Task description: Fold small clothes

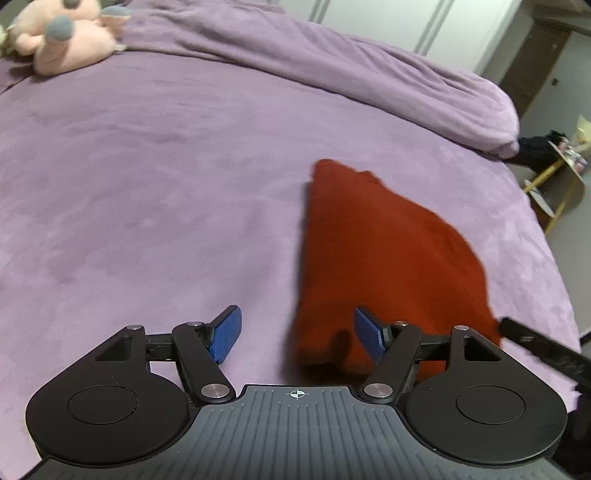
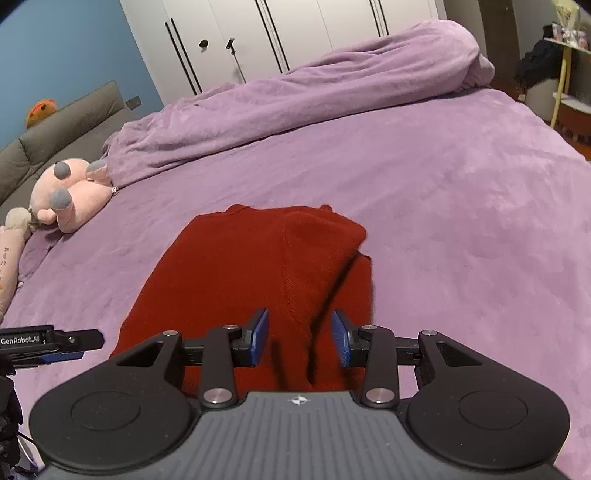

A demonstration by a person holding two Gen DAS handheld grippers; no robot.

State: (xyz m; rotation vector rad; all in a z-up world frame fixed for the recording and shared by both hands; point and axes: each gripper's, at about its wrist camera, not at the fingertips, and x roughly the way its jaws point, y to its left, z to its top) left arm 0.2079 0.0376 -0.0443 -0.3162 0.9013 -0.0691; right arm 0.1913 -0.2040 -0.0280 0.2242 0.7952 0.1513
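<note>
A small red knitted garment [image 1: 380, 258] lies on the purple bed, partly folded, with one side turned over onto the body [image 2: 258, 280]. My left gripper [image 1: 297, 334] is open and empty above the garment's near left edge. My right gripper [image 2: 299, 338] is open and empty, its blue pads hovering just over the garment's near edge. In the right wrist view the left gripper's tip [image 2: 70, 341] shows at the far left, beside the garment. In the left wrist view the right gripper's finger [image 1: 543, 345] shows at the right edge.
A rolled purple duvet [image 2: 314, 85] lies across the far side of the bed. A pink plush toy [image 2: 70, 195] sits at the far left near a grey headboard [image 2: 62, 122]. White wardrobe doors [image 2: 280, 33] stand behind. A yellow-legged shelf [image 1: 557, 173] stands off the bed's right side.
</note>
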